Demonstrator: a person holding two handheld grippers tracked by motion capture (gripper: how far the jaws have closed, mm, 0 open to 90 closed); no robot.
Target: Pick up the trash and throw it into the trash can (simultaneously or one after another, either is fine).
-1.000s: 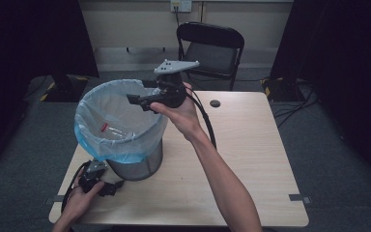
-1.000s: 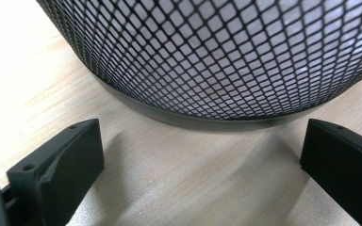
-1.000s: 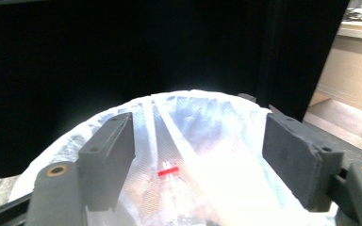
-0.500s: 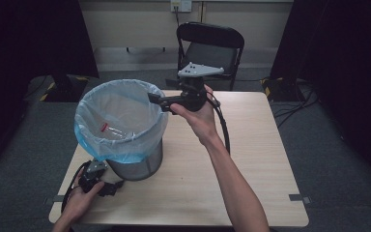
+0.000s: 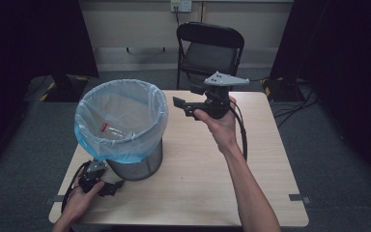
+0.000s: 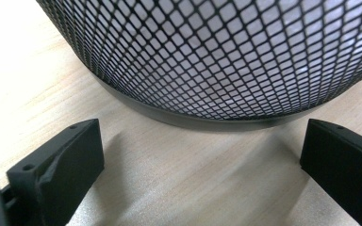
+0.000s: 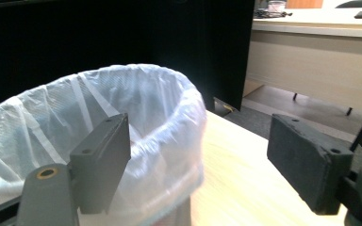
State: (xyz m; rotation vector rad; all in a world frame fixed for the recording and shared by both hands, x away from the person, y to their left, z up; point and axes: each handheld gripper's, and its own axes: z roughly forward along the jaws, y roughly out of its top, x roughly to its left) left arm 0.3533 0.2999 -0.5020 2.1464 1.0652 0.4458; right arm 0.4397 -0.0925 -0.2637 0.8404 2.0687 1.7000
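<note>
Now withdrawing beside the bin (image 5: pixel 125 130), the right tool (image 5: pixel 179 107), spread and empty after closing slightly, should clear its liner (image 7: pixel 136 117).

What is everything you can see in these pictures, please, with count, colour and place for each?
mesh bin: one, black, on the table's left part.
bin liner: one, pale blue-white, folded over the bin's rim.
small item: one, with red on it, inside the liner; too small to identify.
table: one, light wood, centre.
folding chair: one, black, beyond the table's far edge.
left gripper: one, black, low at the bin's base, jaws open and empty.
right gripper: one, black with grey top plate, right of the bin's rim, jaws open and empty.
</note>
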